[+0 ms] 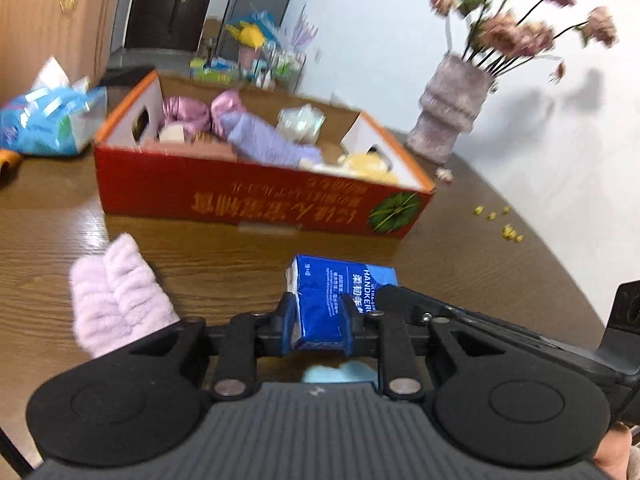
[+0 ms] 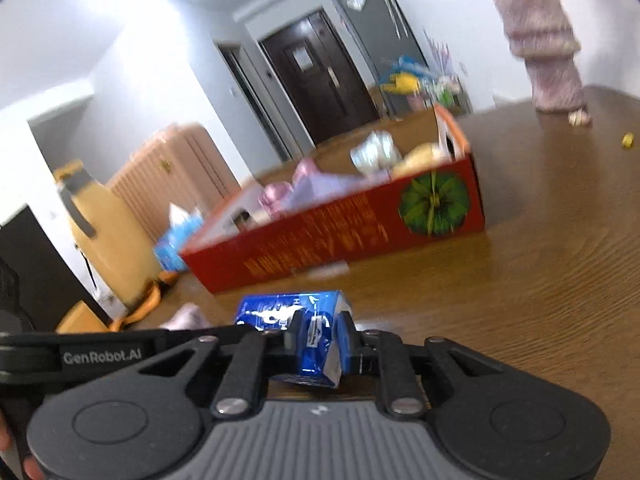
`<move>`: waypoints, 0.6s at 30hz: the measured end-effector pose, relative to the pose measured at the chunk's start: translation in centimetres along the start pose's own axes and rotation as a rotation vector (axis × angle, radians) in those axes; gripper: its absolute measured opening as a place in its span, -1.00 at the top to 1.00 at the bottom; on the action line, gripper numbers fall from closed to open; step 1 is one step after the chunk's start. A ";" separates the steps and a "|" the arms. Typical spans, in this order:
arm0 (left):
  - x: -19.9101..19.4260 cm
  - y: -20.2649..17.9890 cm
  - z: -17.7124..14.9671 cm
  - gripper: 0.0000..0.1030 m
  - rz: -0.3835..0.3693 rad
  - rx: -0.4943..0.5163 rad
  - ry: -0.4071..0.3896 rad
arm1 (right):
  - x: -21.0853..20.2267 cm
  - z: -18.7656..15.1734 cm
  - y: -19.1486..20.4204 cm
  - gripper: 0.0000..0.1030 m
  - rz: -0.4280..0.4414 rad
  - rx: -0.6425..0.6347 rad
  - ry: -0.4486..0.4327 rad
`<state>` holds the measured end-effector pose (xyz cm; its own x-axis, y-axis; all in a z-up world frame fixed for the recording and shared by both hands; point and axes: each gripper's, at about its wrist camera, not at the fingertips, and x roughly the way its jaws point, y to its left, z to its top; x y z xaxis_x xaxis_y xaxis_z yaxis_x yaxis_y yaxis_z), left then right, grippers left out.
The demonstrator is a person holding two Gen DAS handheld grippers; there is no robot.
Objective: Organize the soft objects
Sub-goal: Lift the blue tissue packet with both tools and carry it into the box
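The left gripper (image 1: 318, 316) has its blue-padded fingers (image 1: 289, 322) pressed against both sides of a blue plastic-wrapped handkerchief tissue pack (image 1: 340, 300), with the right gripper's black frame (image 1: 500, 332) reaching in from the right. Just to the left, a fluffy lilac cloth (image 1: 116, 296) lies on the brown wooden table (image 1: 460, 248). Farther off stands a red cardboard box (image 1: 256, 196) holding soft items, including a purple towel (image 1: 264, 142). At far right is a pinkish vase of flowers (image 1: 448, 112).

Two low, close wrist views toward shared red box (image 1: 256, 196).
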<state>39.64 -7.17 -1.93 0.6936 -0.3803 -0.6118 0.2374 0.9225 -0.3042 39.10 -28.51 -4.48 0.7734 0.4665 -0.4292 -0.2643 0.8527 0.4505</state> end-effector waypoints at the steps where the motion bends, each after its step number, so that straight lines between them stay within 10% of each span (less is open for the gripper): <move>1: -1.1 -0.3 -0.2 0.55 -0.005 0.003 -0.014 | -0.9 -0.1 0.5 0.71 0.003 -0.009 -0.010; 18: -10.9 -5.8 -3.9 0.56 -0.096 0.063 -0.097 | -12.7 -2.4 3.6 0.71 -0.013 -0.017 -0.159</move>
<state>28.06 -8.65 3.62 0.7275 -0.4618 -0.5074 0.3460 0.8855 -0.3100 26.97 -30.86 0.74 0.8581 0.4132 -0.3048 -0.2620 0.8629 0.4321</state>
